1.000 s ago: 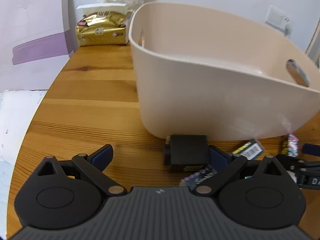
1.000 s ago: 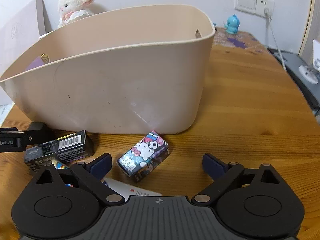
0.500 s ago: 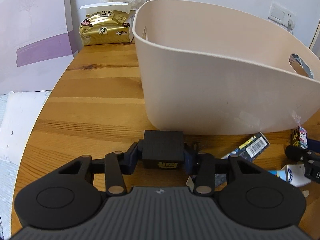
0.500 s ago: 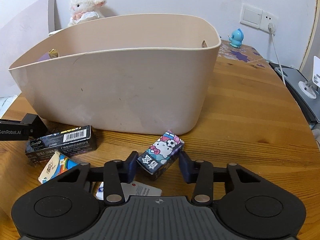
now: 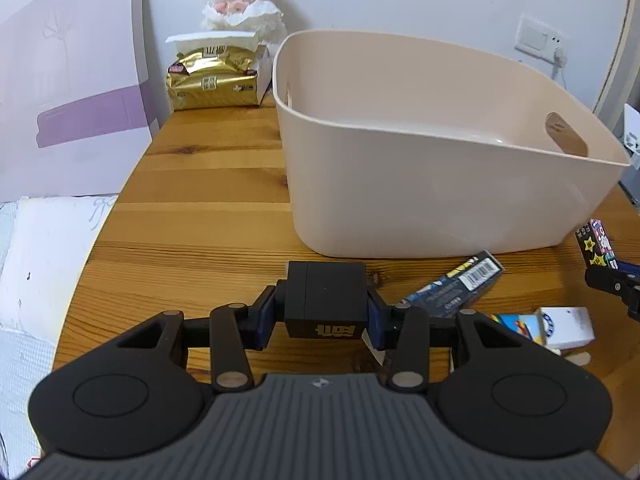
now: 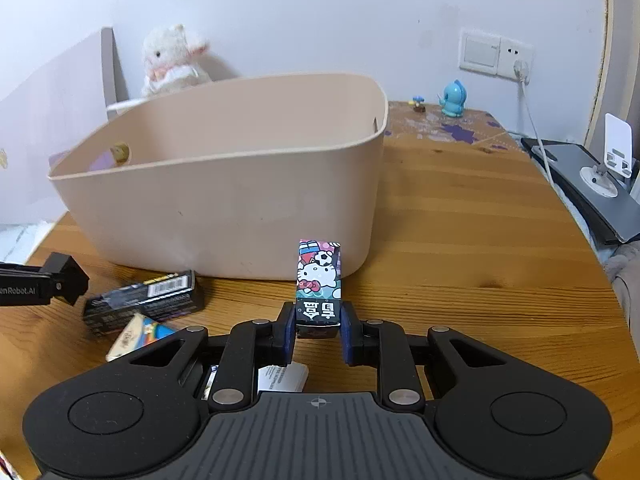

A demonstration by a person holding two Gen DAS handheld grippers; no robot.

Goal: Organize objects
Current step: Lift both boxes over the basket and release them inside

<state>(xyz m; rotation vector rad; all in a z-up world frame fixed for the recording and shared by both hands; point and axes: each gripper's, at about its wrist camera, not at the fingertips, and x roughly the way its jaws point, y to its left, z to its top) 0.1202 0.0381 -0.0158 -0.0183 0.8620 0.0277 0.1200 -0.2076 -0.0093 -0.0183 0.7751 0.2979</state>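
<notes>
Lower centre of both views, left tongs [image 5: 325,316] and right tongs [image 6: 318,330] now lifted, clamping matte black plastic box [image 5: 325,300] and cartoon-cat printed carton [image 6: 319,280]; ready for beige plastic bin [image 6: 224,192].

Black box [image 5: 325,305] and upright Hello Kitty box [image 6: 319,284] are both pinched up, facing the beige bin [image 6: 224,184] mid-table.
</notes>
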